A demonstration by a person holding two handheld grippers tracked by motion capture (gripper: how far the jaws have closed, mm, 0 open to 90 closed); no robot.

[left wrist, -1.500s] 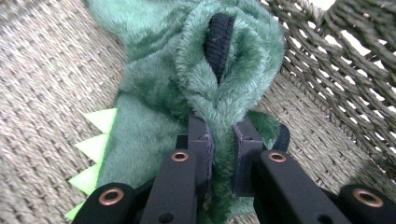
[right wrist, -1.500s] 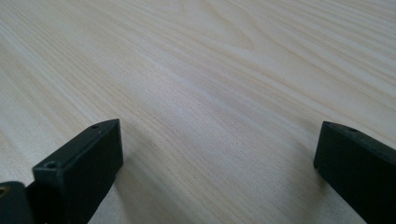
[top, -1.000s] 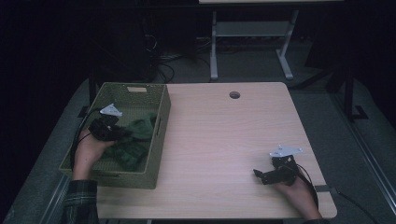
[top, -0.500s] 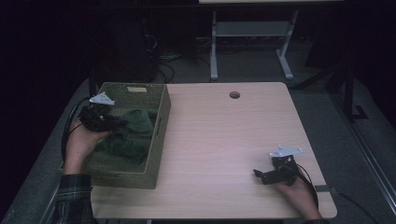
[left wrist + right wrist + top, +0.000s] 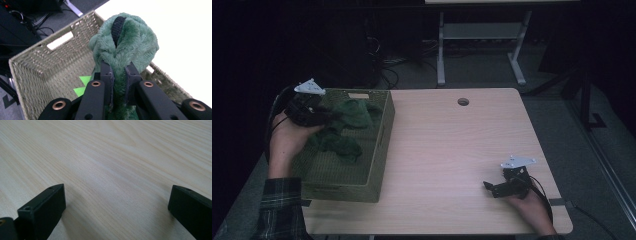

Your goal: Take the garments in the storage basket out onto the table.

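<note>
One green plush cloth, pinched in my left claw, hangs partly raised above the woven basket with its tail inside, leaving its transfer onto the table undone, while my right claw rests there, spread wide and empty.

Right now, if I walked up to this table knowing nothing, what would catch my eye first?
Probably the fluffy green cloth, pinched in the left claw and lifted above the woven basket at the table's left edge. More green cloth lies inside the basket. At the near right, the right claw rests open on the pale wooden table.
</note>
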